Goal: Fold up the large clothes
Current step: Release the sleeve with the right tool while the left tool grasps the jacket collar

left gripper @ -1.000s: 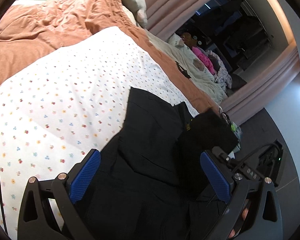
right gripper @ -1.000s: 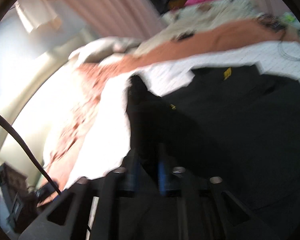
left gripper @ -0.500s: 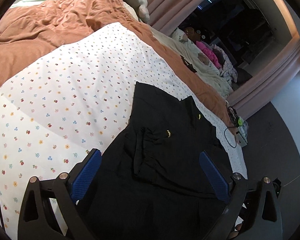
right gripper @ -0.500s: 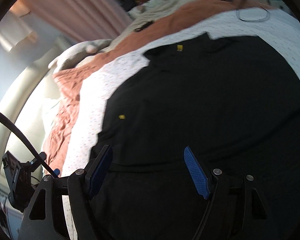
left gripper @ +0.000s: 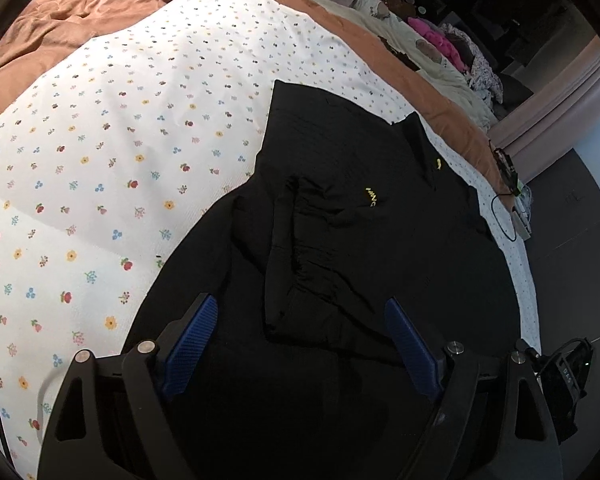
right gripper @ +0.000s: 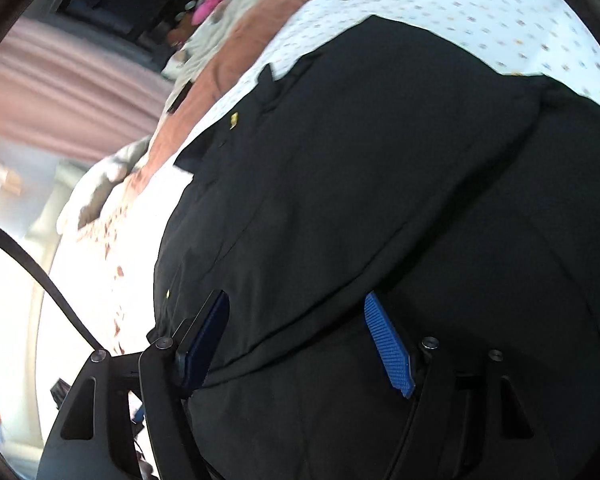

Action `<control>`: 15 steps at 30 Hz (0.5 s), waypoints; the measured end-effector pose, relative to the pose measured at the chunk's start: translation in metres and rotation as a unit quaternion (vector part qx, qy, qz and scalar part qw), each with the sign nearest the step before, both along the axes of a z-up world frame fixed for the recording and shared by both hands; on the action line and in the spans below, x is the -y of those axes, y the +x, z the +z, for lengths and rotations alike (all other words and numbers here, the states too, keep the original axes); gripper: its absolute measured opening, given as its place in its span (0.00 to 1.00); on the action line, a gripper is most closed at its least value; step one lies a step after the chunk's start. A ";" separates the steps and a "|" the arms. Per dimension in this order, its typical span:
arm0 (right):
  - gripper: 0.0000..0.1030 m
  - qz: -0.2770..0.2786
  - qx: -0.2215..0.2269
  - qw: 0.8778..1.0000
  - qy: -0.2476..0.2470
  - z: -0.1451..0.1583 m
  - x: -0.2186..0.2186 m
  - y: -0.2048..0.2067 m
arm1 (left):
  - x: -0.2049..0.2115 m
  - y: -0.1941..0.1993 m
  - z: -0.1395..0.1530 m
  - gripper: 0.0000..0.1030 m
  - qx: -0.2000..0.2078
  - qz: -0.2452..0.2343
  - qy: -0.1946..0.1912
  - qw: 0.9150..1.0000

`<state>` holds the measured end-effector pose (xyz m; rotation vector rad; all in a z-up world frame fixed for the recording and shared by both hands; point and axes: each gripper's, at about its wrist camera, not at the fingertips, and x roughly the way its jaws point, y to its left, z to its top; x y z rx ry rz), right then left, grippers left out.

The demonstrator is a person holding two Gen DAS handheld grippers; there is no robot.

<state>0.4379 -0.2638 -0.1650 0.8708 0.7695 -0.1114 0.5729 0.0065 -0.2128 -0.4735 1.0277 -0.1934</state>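
A large black garment point(left gripper: 360, 240) with small yellow marks lies spread on the flowered white sheet point(left gripper: 120, 140). One part of it is folded across its body. In the left wrist view my left gripper point(left gripper: 300, 306) hangs just above the garment's near part. Its blue pads point(left gripper: 192, 344) stand wide apart, and the jaws are closing with only flat cloth beneath them. In the right wrist view the garment point(right gripper: 380, 160) fills the frame. My right gripper point(right gripper: 296, 300) is over a fold edge, its jaws narrowing slightly, and the pads point(right gripper: 388, 344) touch no cloth.
A rust-brown duvet point(left gripper: 80, 8) covers the bed's far side. A pile of light and pink clothes point(left gripper: 440, 44) lies beyond it. A thin black cable loop point(left gripper: 504, 216) rests on the sheet's right edge by the dark floor point(left gripper: 572, 208). Pink curtains point(right gripper: 60, 88) hang behind.
My right gripper let go of the black cloth it held up, opened and rolled. That cloth now lies folded across the garment. My left gripper sank closer and its jaws narrowed a little.
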 end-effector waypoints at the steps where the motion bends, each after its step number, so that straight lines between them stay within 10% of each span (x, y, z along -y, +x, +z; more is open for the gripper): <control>1: 0.67 -0.009 0.000 1.000 0.009 -0.001 0.004 -0.002 | 0.004 0.000 -0.005 0.85 -0.006 0.000 0.001 1.000; 6: 0.62 -0.038 0.005 0.998 0.042 -0.008 0.021 -0.009 | 0.016 0.003 -0.017 0.76 -0.006 0.005 0.014 1.000; 11: 0.50 -0.057 0.015 0.996 0.073 -0.017 0.034 -0.012 | 0.026 0.003 -0.012 0.27 0.006 0.009 0.045 0.999; 15: 0.35 -0.078 0.022 0.993 0.091 -0.027 0.047 -0.013 | 0.034 -0.010 0.015 0.13 0.042 0.005 0.064 0.997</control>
